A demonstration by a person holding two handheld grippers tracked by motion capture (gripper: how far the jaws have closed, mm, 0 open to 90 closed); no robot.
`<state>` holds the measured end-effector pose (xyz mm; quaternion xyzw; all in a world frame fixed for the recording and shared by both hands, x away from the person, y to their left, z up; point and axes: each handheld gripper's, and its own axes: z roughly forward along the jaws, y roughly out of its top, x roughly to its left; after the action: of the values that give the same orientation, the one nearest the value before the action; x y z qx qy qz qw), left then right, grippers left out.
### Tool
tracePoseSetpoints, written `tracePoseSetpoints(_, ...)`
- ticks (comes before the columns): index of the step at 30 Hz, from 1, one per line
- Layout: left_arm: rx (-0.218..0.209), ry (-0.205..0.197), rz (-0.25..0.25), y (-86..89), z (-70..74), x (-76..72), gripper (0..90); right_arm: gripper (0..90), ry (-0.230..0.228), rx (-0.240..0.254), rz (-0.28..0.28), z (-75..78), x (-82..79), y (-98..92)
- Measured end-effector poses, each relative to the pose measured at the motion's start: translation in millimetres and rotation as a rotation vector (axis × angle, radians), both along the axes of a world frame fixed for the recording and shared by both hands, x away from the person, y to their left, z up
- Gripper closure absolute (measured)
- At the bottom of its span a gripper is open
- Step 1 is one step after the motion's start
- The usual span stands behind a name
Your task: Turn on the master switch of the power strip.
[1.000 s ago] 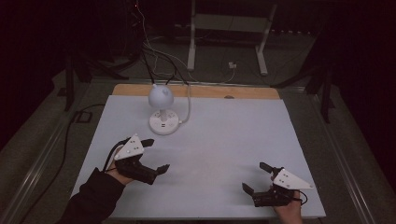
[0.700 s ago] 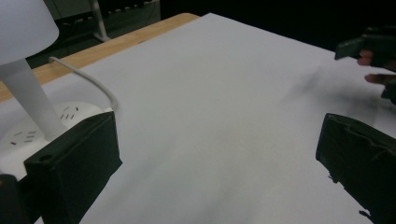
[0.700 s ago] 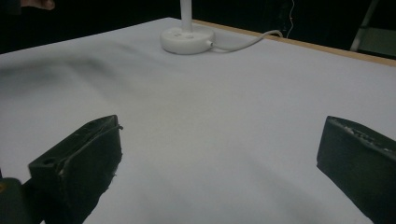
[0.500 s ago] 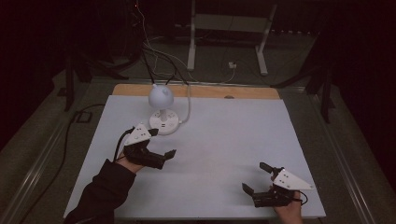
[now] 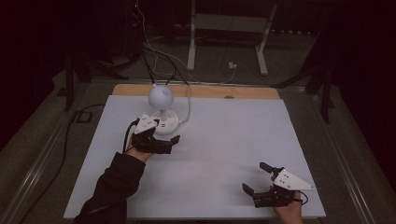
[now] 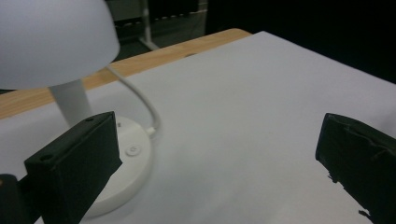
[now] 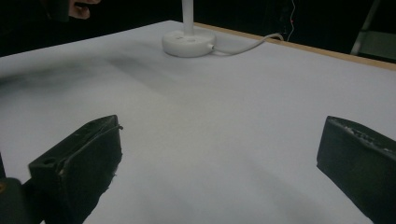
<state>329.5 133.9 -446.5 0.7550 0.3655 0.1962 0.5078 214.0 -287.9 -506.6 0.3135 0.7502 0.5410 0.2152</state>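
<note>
the left gripper (image 5: 161, 140) is hovering jaws wide and empty just beside the desk lamp (image 5: 161, 109) at the mat's eleven o'clock, likely for its base button; the right gripper (image 5: 259, 179) is idling open at five o'clock.

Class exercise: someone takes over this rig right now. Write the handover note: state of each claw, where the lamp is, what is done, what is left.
Left claw: open, empty, right beside the lamp's round base, one jaw next to it in the left gripper view; whether it touches, I cannot tell.
Right claw: open, empty, at the near right of the white table, far from the lamp.
Lamp: upright at the far left of the table, its cord running off the back edge.
Done: left claw brought up to the lamp.
Left: nothing gripped yet; probably close on the lamp or press its base button.
</note>
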Motion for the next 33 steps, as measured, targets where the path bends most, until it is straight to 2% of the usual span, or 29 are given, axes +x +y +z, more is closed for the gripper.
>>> tracePoseSetpoints(4,0.003,-0.002,0.059,-3.4,-5.0,8.0,0.3,0.0,0.001,0.002,0.002,-0.1,0.1,-0.3)
tracePoseSetpoints(8,0.005,0.001,0.076,-5.7,-7.3,12.5,0.3,0.0,0.001,0.003,0.001,0.1,0.0,-0.3)
tracePoseSetpoints(11,0.027,-0.002,0.079,-11.8,-10.1,15.4,0.3,0.0,-0.002,0.002,0.004,0.3,0.0,-0.6)
tracePoseSetpoints(13,0.036,-0.015,0.113,-15.7,-11.8,16.2,0.3,0.0,-0.001,0.004,0.003,0.3,0.1,-0.8)
tracePoseSetpoints(15,0.031,-0.002,0.142,-17.7,-13.9,19.1,0.3,0.0,-0.001,0.005,0.003,0.3,-0.1,-1.1)
tracePoseSetpoints(17,0.04,-0.018,0.172,-19.8,-16.7,21.0,0.3,0.0,-0.004,0.004,0.004,0.6,-0.1,-1.2)
tracePoseSetpoints(20,0.037,-0.007,0.178,-20.5,-19.5,23.8,0.3,0.0,-0.001,0.007,0.005,0.6,-0.1,-1.3)
tracePoseSetpoints(21,0.052,0.01,0.193,-22.4,-22.5,26.9,0.3,0.0,-0.002,0.006,0.005,0.5,-0.1,-1.3)
tracePoseSetpoints(24,0.081,0.013,0.223,-25.7,-27.5,29.7,2.7,0.0,-0.004,0.006,0.005,0.8,0.0,-1.7)
tracePoseSetpoints(33,0.088,0.031,0.246,-30.2,-40.5,37.7,10.6,0.0,-0.003,0.009,0.005,1.0,-0.3,-2.3)
